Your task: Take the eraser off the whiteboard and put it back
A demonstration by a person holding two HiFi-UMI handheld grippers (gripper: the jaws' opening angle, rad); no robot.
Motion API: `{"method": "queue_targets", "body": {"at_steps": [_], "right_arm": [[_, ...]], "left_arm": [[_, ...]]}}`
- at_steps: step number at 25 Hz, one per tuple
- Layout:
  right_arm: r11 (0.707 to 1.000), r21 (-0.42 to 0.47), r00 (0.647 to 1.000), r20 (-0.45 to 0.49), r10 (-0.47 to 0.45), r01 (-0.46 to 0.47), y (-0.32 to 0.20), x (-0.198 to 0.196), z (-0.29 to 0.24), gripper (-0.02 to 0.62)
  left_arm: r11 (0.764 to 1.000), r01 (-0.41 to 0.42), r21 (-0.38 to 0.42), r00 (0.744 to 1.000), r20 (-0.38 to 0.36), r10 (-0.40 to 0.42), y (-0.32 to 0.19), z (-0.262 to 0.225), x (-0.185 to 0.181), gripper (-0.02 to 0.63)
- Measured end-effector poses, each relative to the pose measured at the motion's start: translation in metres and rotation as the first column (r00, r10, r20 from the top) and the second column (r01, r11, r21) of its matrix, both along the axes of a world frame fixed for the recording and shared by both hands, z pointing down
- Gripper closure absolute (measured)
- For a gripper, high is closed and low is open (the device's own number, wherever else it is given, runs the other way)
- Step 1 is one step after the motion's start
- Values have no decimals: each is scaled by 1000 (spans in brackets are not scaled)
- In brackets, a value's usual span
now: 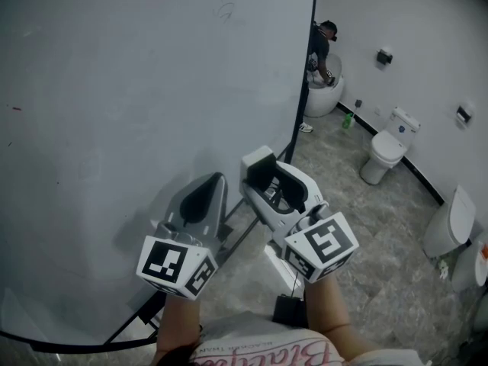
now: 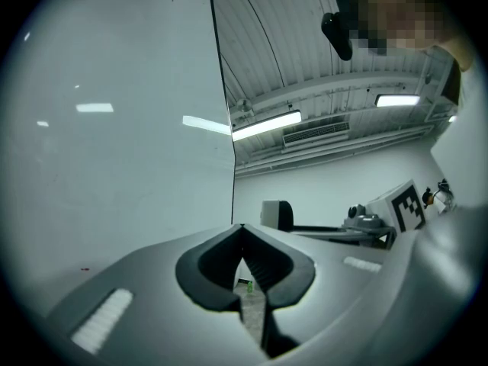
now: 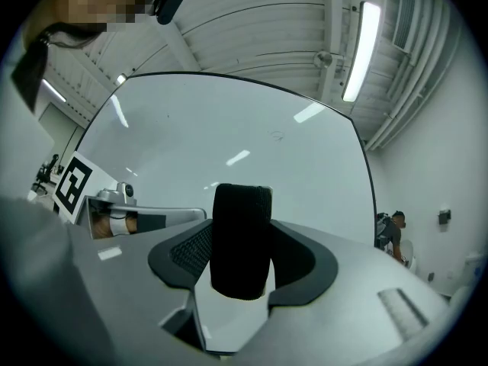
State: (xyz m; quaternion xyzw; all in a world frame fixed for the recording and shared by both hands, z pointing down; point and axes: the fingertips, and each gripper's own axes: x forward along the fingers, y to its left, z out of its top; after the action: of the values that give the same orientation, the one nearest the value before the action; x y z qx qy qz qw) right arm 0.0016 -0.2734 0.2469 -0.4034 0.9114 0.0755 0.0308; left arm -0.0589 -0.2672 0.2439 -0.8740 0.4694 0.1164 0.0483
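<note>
Black eraser [image 3: 242,239] clamped between the jaws of right gripper [image 1: 278,187], jaws set wide on its sides, eraser standing above the jaw tips, in front of whiteboard [image 1: 137,90] near its right edge, left gripper [image 1: 203,198] just to the left, jaws together, empty.

Left gripper [image 2: 242,233] apparently closed; right gripper [image 1: 278,176] clamps eraser [image 3: 242,239].

txt: none legible | shirt [image 1: 263,351] print: pink script, upside-down, can't read
</note>
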Motion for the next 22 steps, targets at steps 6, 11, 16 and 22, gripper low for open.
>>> {"method": "queue_targets", "body": {"at_steps": [6, 11, 16, 22], "right_arm": [[977, 191, 986, -156, -63, 92, -16, -33, -37, 368], [955, 239, 960, -253, -116, 178, -32, -65, -62, 368], [933, 258, 924, -352, -150, 250, -42, -89, -81, 367], [918, 266, 886, -436, -159, 296, -44, -106, -89, 364]], "left_arm": [[1000, 15, 0, 1000, -7, -15, 0, 0, -9, 606], [1000, 20, -18, 999, -26, -21, -2, 4, -16, 606], [999, 32, -32, 999, -37, -33, -4, 8, -23, 606], [999, 37, -25, 999, -34, -38, -3, 7, -26, 606]]}}
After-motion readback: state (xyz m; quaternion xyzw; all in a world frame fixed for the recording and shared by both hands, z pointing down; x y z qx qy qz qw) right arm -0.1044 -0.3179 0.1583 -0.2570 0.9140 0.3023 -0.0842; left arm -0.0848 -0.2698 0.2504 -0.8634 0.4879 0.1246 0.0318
